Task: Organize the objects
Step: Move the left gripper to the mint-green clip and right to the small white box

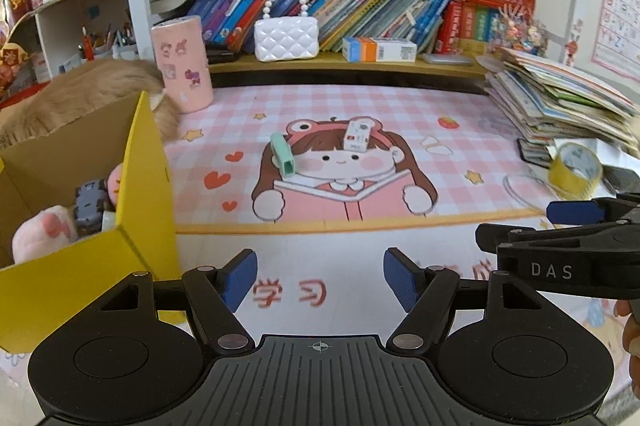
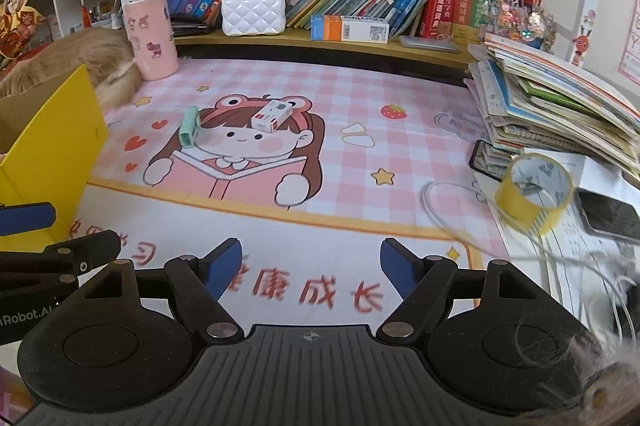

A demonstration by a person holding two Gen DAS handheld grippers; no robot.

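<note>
Nearest us, our left gripper (image 1: pixel 320 280) and right gripper (image 2: pixel 311 268) hover released, grasping nothing. At left stands the yellow box (image 1: pixel 148 186). Farther, mid-mat (image 1: pixel 460 154), lie a green eraser (image 1: pixel 282 153) and white eraser (image 1: pixel 357 135), near each other.

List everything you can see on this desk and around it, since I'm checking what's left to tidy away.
Cardboard box: 1, yellow, left edge of the desk, toys inside.
Plush toy: 1, pink, in the box.
Small green object: 1, mint, on the mat's cartoon girl.
Small white box: 1, white, right of the green one.
Desk mat: 1, pink checked.
Cylinder: 1, pink with stickers, back left.
Handbag: 1, white quilted, lower shelf.
Tape roll: 1, yellow, right side.
Book pile: 1, mixed colours, right.
Phone: 1, black, far right.
Left gripper: open, empty.
Right gripper: open, empty.
</note>
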